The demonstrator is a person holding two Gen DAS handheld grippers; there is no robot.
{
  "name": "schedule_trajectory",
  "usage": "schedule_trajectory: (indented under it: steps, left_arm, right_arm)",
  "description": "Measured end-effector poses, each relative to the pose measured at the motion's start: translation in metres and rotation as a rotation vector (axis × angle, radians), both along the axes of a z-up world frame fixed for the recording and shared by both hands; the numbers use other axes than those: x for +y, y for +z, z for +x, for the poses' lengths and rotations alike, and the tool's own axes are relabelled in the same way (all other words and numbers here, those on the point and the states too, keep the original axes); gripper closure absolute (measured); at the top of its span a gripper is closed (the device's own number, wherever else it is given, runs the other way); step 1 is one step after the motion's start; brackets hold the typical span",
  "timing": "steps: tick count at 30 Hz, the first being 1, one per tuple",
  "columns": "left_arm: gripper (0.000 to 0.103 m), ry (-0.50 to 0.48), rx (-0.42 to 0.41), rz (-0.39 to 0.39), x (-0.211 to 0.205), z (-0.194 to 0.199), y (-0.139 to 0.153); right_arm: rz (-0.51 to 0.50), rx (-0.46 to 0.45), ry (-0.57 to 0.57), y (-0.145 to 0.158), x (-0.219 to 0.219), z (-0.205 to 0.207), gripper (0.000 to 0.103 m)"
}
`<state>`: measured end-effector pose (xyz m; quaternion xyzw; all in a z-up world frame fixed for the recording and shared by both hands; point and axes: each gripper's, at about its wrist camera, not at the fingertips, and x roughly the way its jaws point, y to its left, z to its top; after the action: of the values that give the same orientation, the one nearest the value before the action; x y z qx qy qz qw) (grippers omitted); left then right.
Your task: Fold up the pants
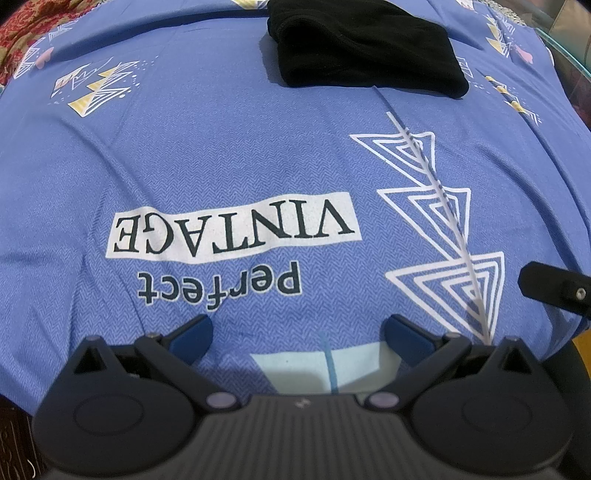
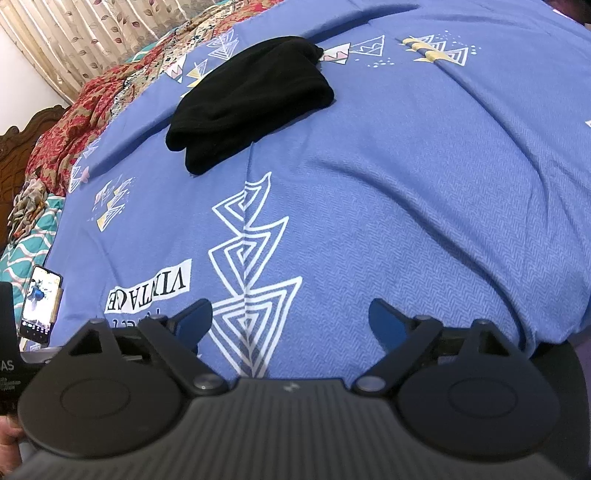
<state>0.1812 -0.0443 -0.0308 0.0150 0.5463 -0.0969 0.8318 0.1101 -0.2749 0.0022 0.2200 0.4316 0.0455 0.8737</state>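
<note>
The black pants [image 1: 365, 48] lie folded into a compact bundle at the far side of a blue printed bedsheet [image 1: 221, 155]. They also show in the right wrist view [image 2: 251, 107], up and left of centre. My left gripper [image 1: 299, 332] is open and empty, low over the sheet near the "perfect VINTAGE" print, well short of the pants. My right gripper [image 2: 291, 321] is open and empty, over the white triangle print, also far from the pants. Part of the right gripper [image 1: 554, 291] shows at the right edge of the left wrist view.
A red floral blanket [image 2: 74, 122] and a teal patterned cloth [image 2: 33, 236] lie bunched along the bed's left side. A phone [image 2: 38, 302] with a lit screen stands at the left edge. Curtains [image 2: 92, 33] hang behind. A glass edge [image 1: 569, 48] shows far right.
</note>
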Motion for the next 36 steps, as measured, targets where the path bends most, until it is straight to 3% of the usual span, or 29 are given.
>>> schedule_trajectory:
  steps: [27, 36]
  left_arm:
    - [0.000, 0.000, 0.004, -0.001, 0.000, 0.000, 0.000]
    - [0.000, 0.002, 0.013, 0.004, -0.001, 0.001, 0.001]
  right_arm:
    - [-0.011, -0.015, 0.013, 0.001, 0.005, 0.000, 0.014]
    - [-0.028, -0.091, 0.051, 0.014, 0.011, -0.002, 0.014]
